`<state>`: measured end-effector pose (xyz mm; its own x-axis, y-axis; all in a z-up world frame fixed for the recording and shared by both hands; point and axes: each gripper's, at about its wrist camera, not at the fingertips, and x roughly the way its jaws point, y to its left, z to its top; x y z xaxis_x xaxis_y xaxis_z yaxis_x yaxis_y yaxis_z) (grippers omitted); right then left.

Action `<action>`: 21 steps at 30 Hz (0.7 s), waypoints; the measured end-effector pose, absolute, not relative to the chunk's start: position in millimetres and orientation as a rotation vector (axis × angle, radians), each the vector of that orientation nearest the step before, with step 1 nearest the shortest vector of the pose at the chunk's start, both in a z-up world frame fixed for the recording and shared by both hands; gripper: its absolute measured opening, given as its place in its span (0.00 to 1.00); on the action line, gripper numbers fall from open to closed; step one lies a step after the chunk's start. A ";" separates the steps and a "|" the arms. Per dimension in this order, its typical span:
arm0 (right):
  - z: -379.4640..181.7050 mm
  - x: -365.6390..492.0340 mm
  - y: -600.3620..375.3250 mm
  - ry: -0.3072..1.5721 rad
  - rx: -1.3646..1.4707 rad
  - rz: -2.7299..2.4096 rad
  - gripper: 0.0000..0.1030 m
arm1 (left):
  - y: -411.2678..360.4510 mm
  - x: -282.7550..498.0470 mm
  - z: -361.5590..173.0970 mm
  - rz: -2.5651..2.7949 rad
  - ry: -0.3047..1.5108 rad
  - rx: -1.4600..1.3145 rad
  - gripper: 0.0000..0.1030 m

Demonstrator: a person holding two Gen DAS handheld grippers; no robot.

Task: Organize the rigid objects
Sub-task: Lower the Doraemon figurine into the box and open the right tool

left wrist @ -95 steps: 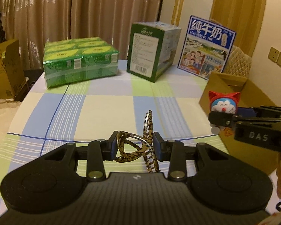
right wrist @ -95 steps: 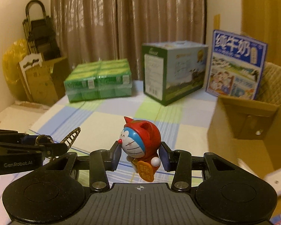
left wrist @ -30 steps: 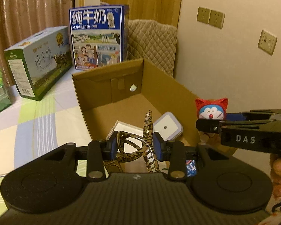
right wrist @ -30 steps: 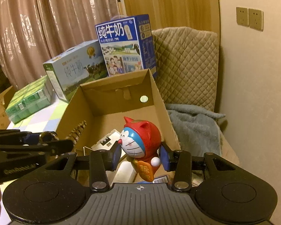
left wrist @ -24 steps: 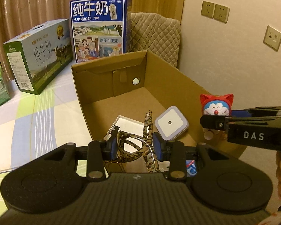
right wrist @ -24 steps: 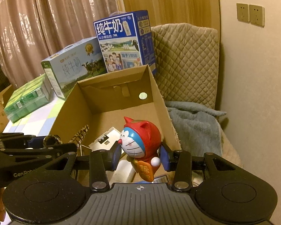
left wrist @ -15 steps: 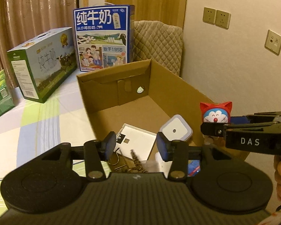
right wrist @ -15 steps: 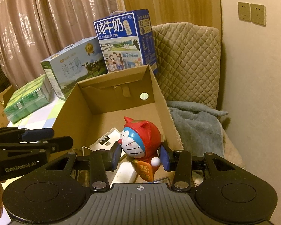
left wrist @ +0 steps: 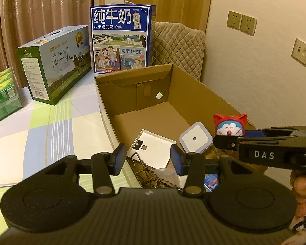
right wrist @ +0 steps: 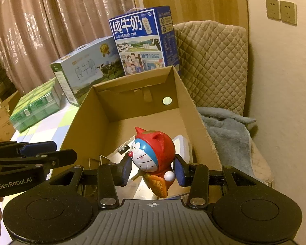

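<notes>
An open cardboard box [left wrist: 195, 85] stands at the table's right edge; it also shows in the right wrist view [right wrist: 189, 102]. My left gripper [left wrist: 145, 159] is open and empty above the box's near left corner. The tortoiseshell hair claw [left wrist: 155, 178] lies in the box just below it. My right gripper [right wrist: 152, 170] is shut on a red-hooded Doraemon figure [right wrist: 153, 153] and holds it over the near part of the box. The figure also shows in the left wrist view [left wrist: 229, 125].
In the box lie a white flat card [left wrist: 153, 148] and a white square case [left wrist: 194, 138]. A blue milk carton [left wrist: 120, 40], a green-white milk carton [left wrist: 55, 63] and green packs [left wrist: 2, 94] stand on the checked tablecloth [left wrist: 51, 126]. A quilted chair [right wrist: 212, 65] with a grey blanket [right wrist: 228, 134] is to the right.
Both grippers swung from the table over to the box. My left gripper opened and the hair claw dropped into the box. The right gripper still holds the figure.
</notes>
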<state>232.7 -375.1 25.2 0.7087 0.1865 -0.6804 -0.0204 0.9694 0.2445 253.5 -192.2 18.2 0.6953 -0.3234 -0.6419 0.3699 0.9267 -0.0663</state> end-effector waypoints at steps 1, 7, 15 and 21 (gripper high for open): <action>25.1 232.9 -374.8 0.777 0.227 0.116 0.39 | -192.0 253.3 18.4 -0.388 0.702 0.071 0.40; 23.8 233.7 -372.9 0.783 0.224 0.118 0.39 | -189.4 253.9 18.0 -0.389 0.706 0.062 0.40; 23.2 238.5 -369.5 0.788 0.232 0.131 0.39 | -187.9 253.9 16.4 -0.383 0.711 0.060 0.41; 24.2 238.1 -369.2 0.752 0.231 0.128 0.67 | -182.8 253.2 17.4 -0.370 0.709 0.054 0.45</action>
